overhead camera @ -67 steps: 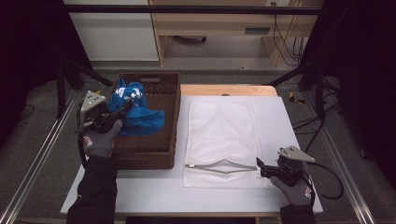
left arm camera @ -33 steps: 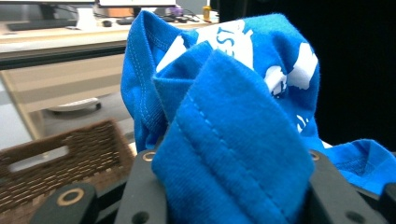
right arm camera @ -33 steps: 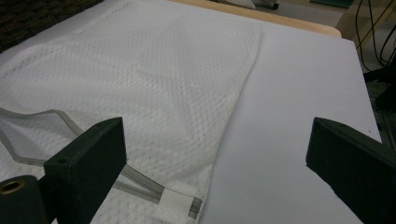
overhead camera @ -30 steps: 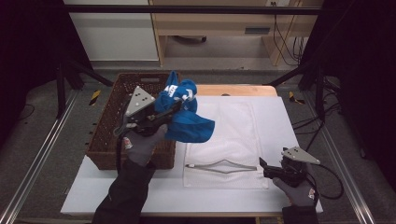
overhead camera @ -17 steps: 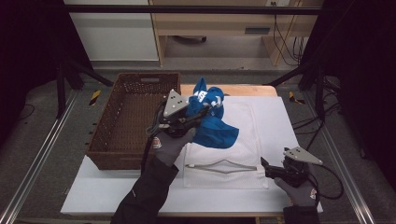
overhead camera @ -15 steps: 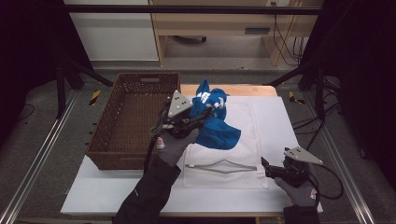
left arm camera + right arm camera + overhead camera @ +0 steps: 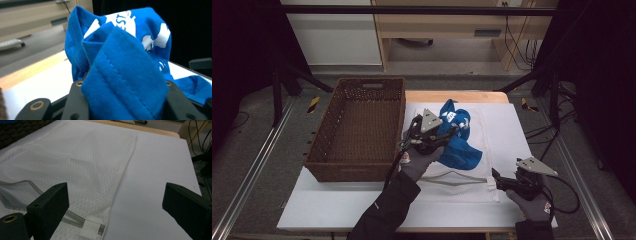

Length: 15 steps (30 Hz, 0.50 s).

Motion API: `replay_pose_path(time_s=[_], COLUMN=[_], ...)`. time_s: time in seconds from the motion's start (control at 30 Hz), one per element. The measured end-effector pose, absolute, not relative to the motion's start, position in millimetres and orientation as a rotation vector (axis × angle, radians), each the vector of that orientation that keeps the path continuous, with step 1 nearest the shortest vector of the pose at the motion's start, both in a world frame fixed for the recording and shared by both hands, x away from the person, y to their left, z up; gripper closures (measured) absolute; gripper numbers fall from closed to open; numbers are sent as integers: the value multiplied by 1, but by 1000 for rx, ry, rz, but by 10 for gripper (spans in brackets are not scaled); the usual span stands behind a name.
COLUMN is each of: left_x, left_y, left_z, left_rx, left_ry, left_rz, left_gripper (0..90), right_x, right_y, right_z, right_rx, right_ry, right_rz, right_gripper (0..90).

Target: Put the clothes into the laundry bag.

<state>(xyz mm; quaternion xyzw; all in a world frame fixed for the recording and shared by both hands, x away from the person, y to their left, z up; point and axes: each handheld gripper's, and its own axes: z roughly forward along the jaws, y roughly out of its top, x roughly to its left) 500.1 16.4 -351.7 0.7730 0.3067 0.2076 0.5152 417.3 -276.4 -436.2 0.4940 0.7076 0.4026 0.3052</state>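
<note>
Blue shirt (image 7: 459, 145) in left gripper (image 7: 447, 134) fingers

High view: fixed above near table (image 7: 512, 125) edge, facing forward and down. Left gripper view: very close on blue shirt (image 7: 125, 75), facing across the table. Right gripper view: low over mesh bag (image 7: 75, 162). Shirt and bag shared with high view.

White table (image 7: 337, 205) — on it 1 brown wicker basket (image 7: 357, 131) at left, 1 white mesh bag (image 7: 484, 150) beside it.
</note>
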Motion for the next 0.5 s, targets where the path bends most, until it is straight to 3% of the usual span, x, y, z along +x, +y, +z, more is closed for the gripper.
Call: replay_pose_path(time_s=[0.5], left_x=[518], left_y=[-12], left_z=[-408], left_rx=[1955], left_ry=[792], left_rz=[453], left_gripper=[612], right_x=[418], right_y=[-275], right_z=[-437], right_rx=[1318], right_ry=[1881], right_rz=[1071], right_gripper=[73])
